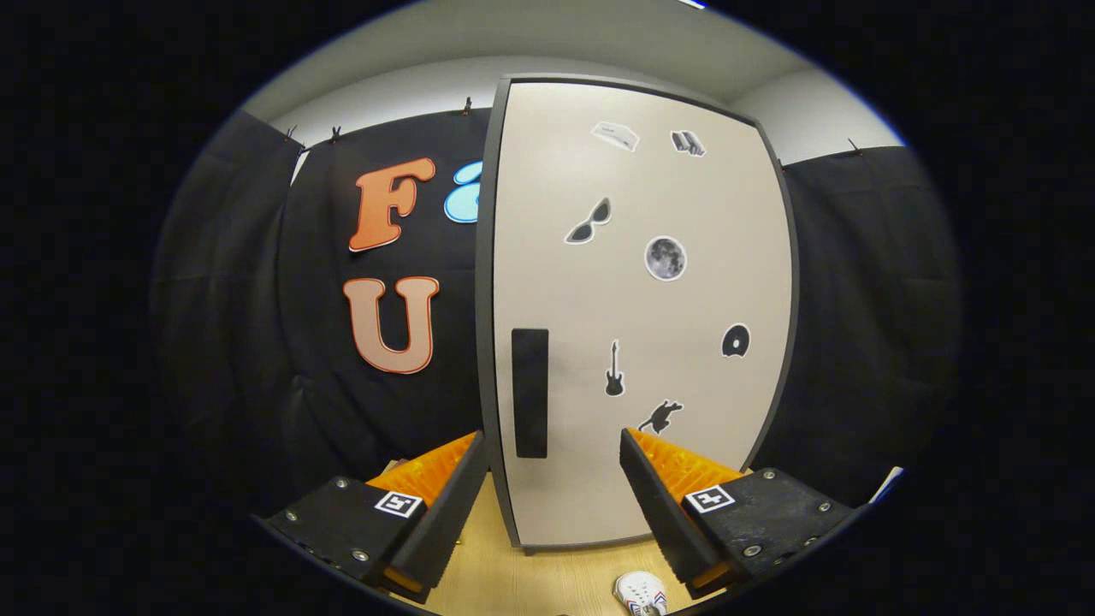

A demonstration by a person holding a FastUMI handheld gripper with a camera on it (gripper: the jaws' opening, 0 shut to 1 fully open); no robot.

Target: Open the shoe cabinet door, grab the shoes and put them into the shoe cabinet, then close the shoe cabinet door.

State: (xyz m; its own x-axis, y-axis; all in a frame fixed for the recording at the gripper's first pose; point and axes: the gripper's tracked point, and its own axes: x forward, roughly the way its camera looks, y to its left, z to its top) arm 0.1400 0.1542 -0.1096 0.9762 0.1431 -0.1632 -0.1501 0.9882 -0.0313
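You were at the first step: the tall pale cabinet door with a dark frame and small stickers (642, 316) stood closed beyond the fingers. The gripper (552, 496) had its fingers wide apart, holding nothing. The black rectangular handle (529, 393) sat just ahead, nearer to the left finger. A white sneaker (642, 594) lay low between the fingers on the light wooden floor (513, 582). I judge the next move called for closing on that handle and pulling.
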